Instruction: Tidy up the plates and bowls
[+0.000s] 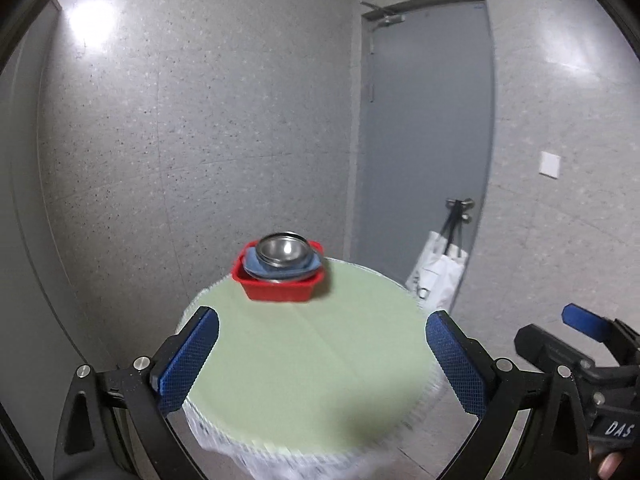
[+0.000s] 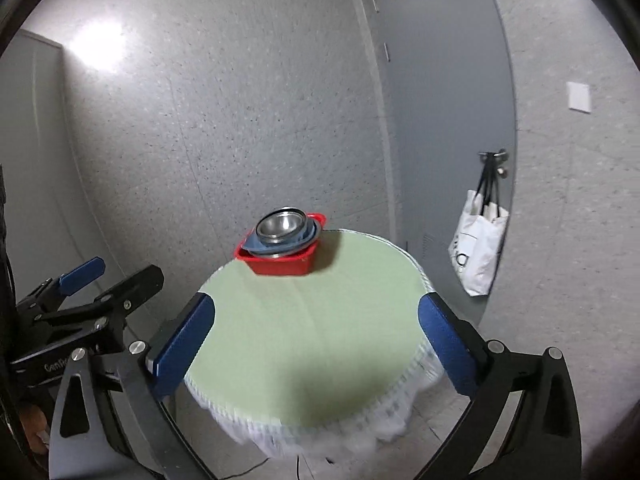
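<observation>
A red square bowl stands at the far edge of the round green table. Nested in it are a blue dish and a shiny metal bowl on top. The same stack shows in the right wrist view: red bowl, blue dish, metal bowl. My left gripper is open and empty, well short of the stack above the table's near side. My right gripper is open and empty too, also held back from the stack.
The table has a white lacy cloth hanging over its rim. A grey door stands behind on the right, with a white bag hanging from its handle. Speckled grey walls stand close behind the table.
</observation>
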Motion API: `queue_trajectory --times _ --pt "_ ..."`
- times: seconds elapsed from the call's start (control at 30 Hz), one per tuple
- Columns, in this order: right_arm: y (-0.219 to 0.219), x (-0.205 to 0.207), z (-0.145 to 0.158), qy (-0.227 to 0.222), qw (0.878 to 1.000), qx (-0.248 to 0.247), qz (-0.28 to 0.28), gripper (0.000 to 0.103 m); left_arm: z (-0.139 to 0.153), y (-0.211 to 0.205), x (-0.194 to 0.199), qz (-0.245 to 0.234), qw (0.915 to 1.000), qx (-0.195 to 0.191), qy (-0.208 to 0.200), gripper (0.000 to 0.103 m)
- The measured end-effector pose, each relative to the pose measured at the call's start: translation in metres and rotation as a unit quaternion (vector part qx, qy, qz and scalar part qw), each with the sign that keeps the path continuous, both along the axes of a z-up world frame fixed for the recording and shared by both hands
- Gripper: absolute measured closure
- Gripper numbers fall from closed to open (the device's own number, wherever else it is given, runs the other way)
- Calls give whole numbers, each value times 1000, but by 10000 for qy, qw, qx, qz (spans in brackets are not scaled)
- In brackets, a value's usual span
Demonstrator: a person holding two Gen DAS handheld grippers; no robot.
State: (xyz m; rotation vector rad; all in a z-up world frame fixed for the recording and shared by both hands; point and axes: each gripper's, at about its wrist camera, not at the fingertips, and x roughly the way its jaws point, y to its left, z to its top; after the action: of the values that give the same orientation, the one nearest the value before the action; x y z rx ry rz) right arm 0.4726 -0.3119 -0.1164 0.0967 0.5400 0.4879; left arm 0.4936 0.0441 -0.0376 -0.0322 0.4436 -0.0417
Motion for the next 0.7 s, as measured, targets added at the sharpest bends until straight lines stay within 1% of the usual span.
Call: queue_trajectory --times 0.1,0.13,0.23,0.27,0.33,0.4,0.43,0.5,0.57,0.6,0.63,0.67,0.7 --pt "-35 -45 5 -106 9999 22 -119 0 7 -25 -65 40 9999 113 -104 1" --pt "-43 -55 7 -102 9998 34 -147 0 10 -33 -92 14 9999 111 -111 1" --pt "-69 -92 17 -55 9999 81 -138 0 19 -49 -154 -80 9999 84 -50 0" --pt "-79 -110 23 -124 9997 78 -174 0 23 -52 -175 -67 9999 78 -93 0" --pt "-90 -137 32 -271 9994 84 -183 0 33 -57 -217 -30 9998 71 -195 0" --pt "-101 -164 40 -391 9989 44 -255 0 40 -61 -258 -85 9996 27 -280 1" --pt "-105 -178 43 -459 9986 35 -277 0 42 -63 -270 -110 9994 22 -312 1" --pt "-114 -202 48 -539 9981 29 -281 0 48 -67 -313 -137 9989 60 -449 0" --pt "-122 -230 54 -634 9975 -10 -307 0 49 -68 -343 -174 9982 81 -560 0" --pt "-126 -243 55 -662 9972 -27 -348 0 49 -69 -367 -227 9978 95 -613 0" --pt "-129 -255 57 -682 9969 -28 -379 0 49 -69 -381 -246 9975 105 -649 0" --pt "-132 -271 59 -702 9968 -6 -395 0 51 -68 -407 -259 9971 128 -702 0" --pt "-136 -286 60 -728 9965 8 -412 0 49 -66 -422 -263 9968 148 -735 0"
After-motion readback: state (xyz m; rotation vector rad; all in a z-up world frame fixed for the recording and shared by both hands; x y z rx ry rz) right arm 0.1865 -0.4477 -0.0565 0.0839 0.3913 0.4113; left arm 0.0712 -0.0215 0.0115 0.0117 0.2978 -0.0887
